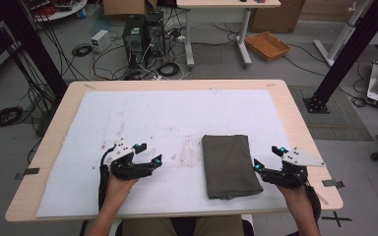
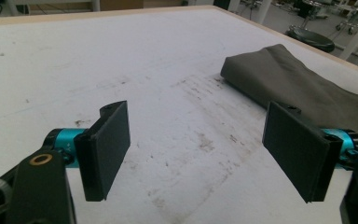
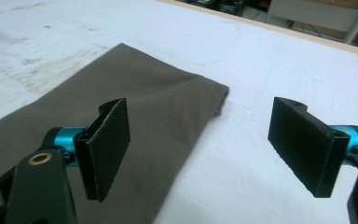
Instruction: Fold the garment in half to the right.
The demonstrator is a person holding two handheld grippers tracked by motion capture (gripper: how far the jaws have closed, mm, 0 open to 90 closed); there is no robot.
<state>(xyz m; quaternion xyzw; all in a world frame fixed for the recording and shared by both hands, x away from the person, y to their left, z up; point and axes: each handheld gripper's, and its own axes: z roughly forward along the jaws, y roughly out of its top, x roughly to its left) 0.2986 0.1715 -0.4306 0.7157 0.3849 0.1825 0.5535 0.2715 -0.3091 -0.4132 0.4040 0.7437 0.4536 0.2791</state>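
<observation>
Holding both jaws spread wide, I am hovering the left gripper (image 1: 147, 154) beside and the right gripper (image 1: 267, 158) just over the folded grey cloth (image 1: 229, 166) lying on the table (image 1: 295, 113)

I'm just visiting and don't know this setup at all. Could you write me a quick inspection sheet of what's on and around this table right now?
Surface: wooden table under a white mat; the mat is stained near its middle.
Job's things: one folded olive-grey cloth, lying flat right of centre.
Clutter: nothing seen on the mat.
Grippers: left gripper open over bare mat, left of the cloth; right gripper open at the cloth's right edge, one jaw above the cloth. Neither holds anything.
Cables: a black cable runs back along the left forearm; loose cables lie on the floor beyond the table.
Surroundings: computer towers, an orange basket, black frame posts.
</observation>
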